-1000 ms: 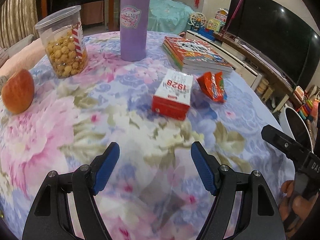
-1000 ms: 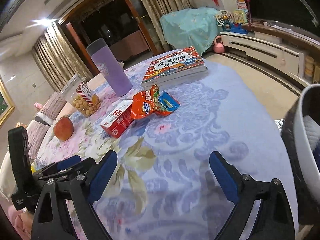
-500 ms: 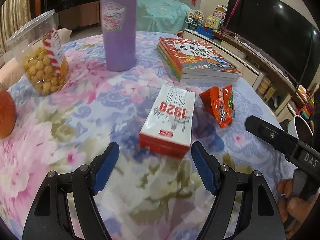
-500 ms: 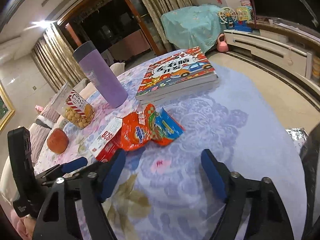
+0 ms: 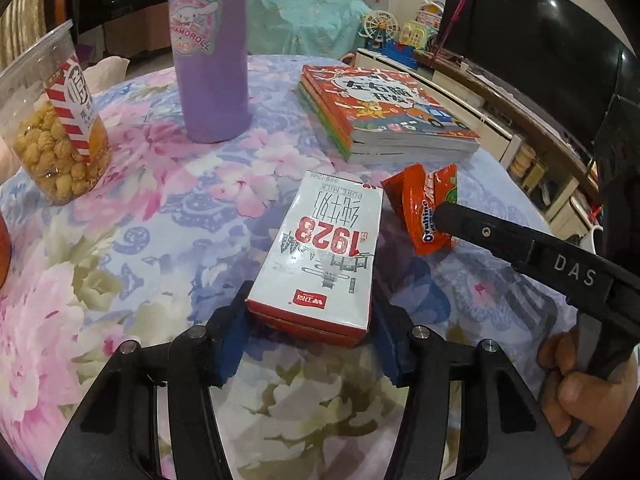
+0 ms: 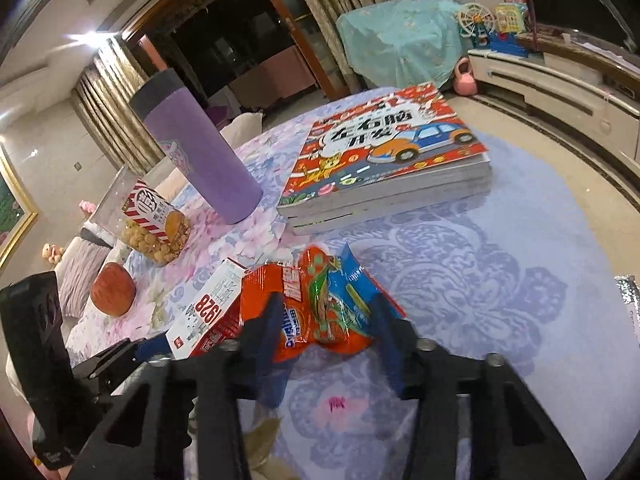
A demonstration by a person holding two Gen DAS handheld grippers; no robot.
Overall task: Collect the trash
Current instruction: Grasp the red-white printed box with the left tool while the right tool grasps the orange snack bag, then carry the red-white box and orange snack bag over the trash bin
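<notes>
At the far left of the left wrist view, an orange-red fruit (image 5: pixel 3 248) is cut off by the frame edge, and the clear snack tub (image 5: pixel 52 128) loses its rim at the upper left. The purple bottle (image 5: pixel 208 52) runs out of the top of the frame.

Lower centre, the milk carton (image 5: pixel 320 248) lies flat on the floral desk (image 5: pixel 152 248), its long axis running from the lower centre up and slightly right toward the stack of books (image 5: pixel 384 120). Its near short end sits between the blue fingers (image 5: pixel 230 344) of the left gripper (image 5: pixel 310 332), which are closing on it; whether the pads already press its sides I cannot tell, as the carton hides the contact.

To its right, just beside the carton, the orange snack wrapper (image 5: pixel 424 208) is partly covered by the black body of the right gripper (image 6: pixel 326 332). A hand (image 5: pixel 576 396) shows at the lower right, cropped.

In the right wrist view the wrapper (image 6: pixel 320 300) lies crumpled, its length running left to right across the frame, overlapping the carton's (image 6: pixel 208 316) corner. The right fingers (image 6: pixel 264 332) are closing, touching the wrapper at both ends; the picture is blurred there.

Right of the wrapper the desk is bare out to its curved edge, with floor beyond.
</notes>
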